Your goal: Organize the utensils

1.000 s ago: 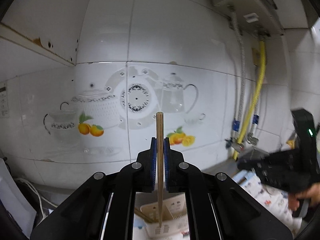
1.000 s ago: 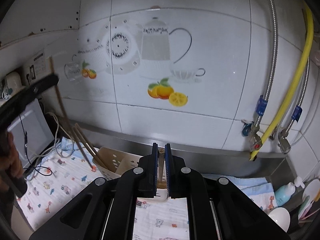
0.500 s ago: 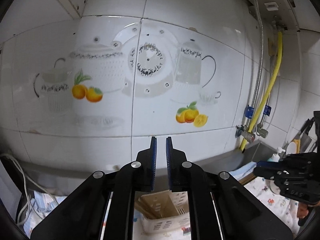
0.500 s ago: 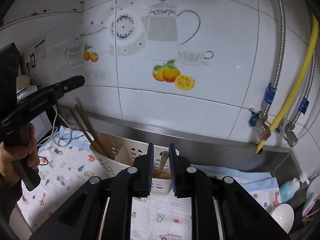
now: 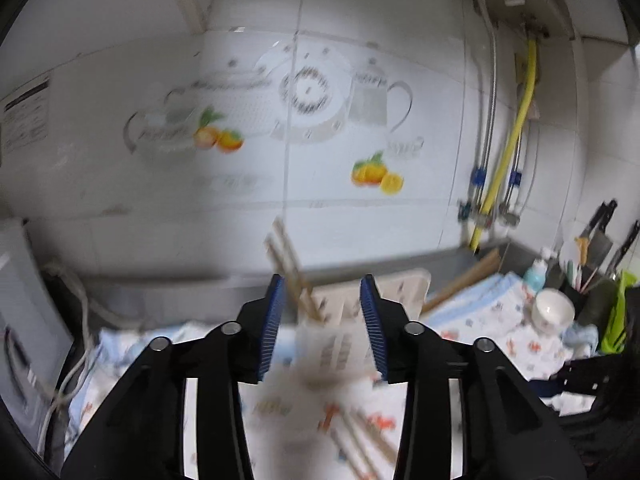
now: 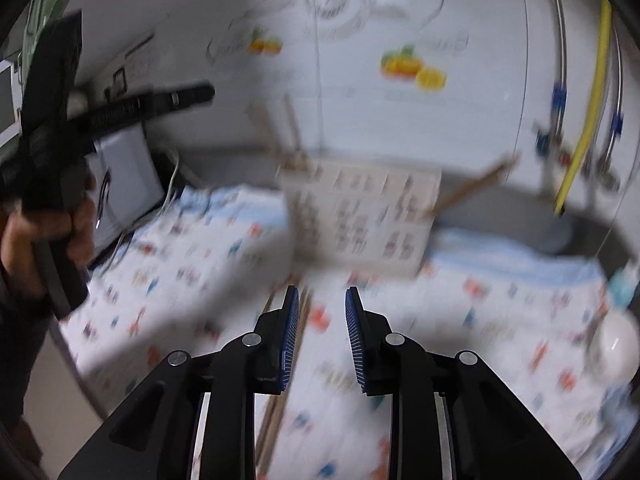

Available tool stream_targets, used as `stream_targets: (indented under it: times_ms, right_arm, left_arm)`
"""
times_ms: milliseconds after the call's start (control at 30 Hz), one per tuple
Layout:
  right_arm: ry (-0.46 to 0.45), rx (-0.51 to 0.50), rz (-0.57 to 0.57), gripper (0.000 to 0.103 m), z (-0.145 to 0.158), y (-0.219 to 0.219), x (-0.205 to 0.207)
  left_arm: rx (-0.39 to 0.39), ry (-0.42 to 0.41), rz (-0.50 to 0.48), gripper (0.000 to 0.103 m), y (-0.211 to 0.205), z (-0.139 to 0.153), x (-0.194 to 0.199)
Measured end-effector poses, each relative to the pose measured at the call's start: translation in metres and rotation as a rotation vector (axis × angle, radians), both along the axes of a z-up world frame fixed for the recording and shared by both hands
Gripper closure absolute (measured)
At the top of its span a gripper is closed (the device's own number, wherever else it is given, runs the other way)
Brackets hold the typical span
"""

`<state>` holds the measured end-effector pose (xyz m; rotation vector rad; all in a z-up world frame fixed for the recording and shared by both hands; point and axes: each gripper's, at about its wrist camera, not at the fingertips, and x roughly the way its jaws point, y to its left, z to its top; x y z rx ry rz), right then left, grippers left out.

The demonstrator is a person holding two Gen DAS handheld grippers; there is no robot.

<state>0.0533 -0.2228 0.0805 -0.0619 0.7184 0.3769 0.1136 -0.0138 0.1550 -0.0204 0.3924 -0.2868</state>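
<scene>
Left wrist view: left gripper [image 5: 322, 312] fingers parting, nothing held; gap frames blurred cream utensil basket [image 5: 376, 292] on patterned cloth [image 5: 496, 320] covering surface. Chopsticks [image 5: 288, 264] lean out of basket's left end; loose ones [image 5: 360, 440] lie on cloth below.

Right wrist view: right gripper [image 6: 322, 320] fingers opening, part-open, empty, above cloth. Basket beyond fingertips, heavily blurred. Hand [image 6: 44, 236] holds left gripper at left.
</scene>
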Motion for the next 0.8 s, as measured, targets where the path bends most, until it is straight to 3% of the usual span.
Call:
stream_targets:
  times_ms: [200, 367, 800]
  right_arm:
    - [0.149, 0.015, 0.01, 0.088, -0.069, 0.015, -0.04]
    - [0.228, 0.011, 0.002, 0.094, -0.105, 0.024, -0.057]
    - [0.228, -0.041, -0.018, 0.097, -0.121, 0.028, -0.068]
  left_arm:
    - [0.061, 0.082, 0.029, 0.057, 0.016, -0.044, -0.043]
    - [0.06, 0.195, 0.034, 0.057, 0.022, -0.088, -0.066]
    - [0.082, 0.377, -0.033, 0.052, -0.001, -0.165, -0.123]
